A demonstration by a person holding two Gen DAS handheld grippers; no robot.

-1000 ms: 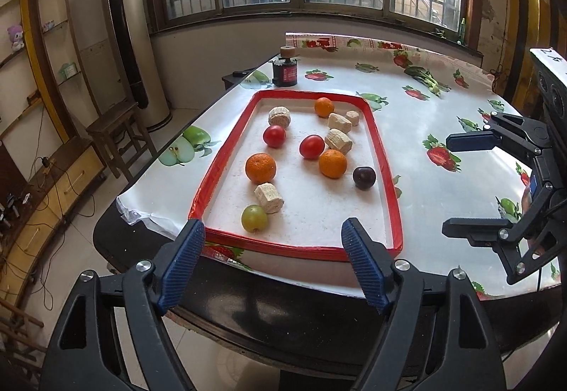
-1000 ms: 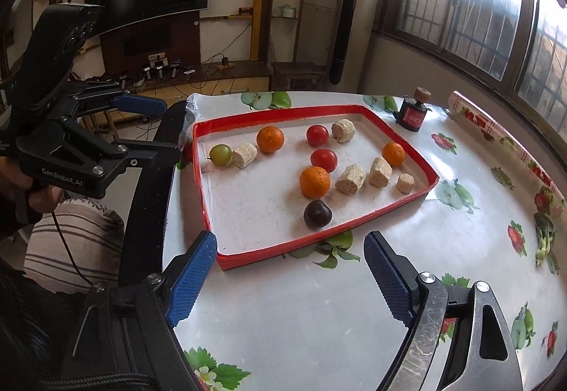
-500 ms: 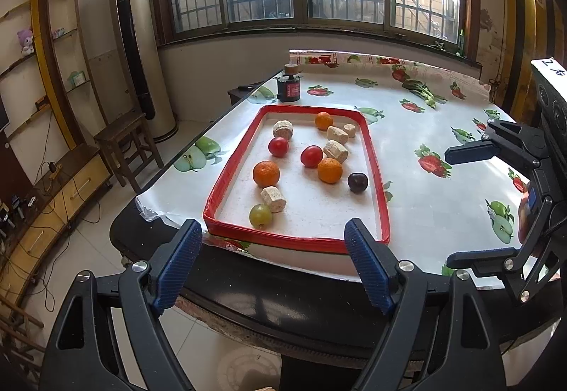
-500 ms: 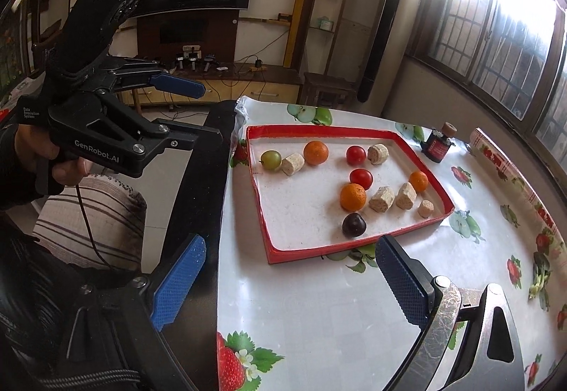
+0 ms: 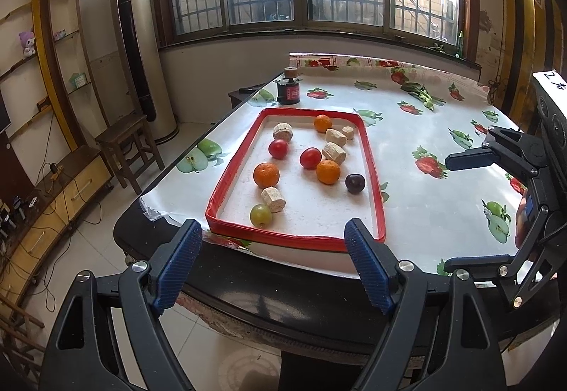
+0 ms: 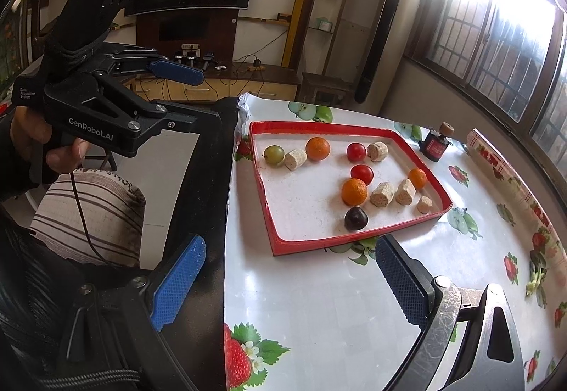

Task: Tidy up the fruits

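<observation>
A red-rimmed white tray [image 5: 375, 174] [image 6: 262, 185] lies on the table near its edge. In it lie three oranges [image 5: 266, 174], two red tomatoes [image 5: 310, 158], a green grape-like fruit [image 5: 261, 214] [image 6: 274, 154], a dark plum [image 5: 354, 183] [image 6: 355, 218] and several beige cork-like chunks [image 5: 273, 204]. My left gripper [image 5: 273, 263] is open and empty, held off the table before the tray's near rim. My right gripper [image 6: 290, 281] is open and empty, held over the tablecloth beside the tray; it also shows at the right of the left wrist view [image 5: 471, 210].
A small dark jar with a cork lid [image 5: 287, 90] [image 6: 437, 143] stands beyond the tray. The fruit-print tablecloth [image 5: 443, 150] covers the table. A wooden stool [image 5: 124, 139] and a tall floor air conditioner [image 5: 141, 54] stand left of the table.
Both grippers have pulled back and risen from the tray, so it looks smaller and farther. Both stay open. The fruits have not moved.
</observation>
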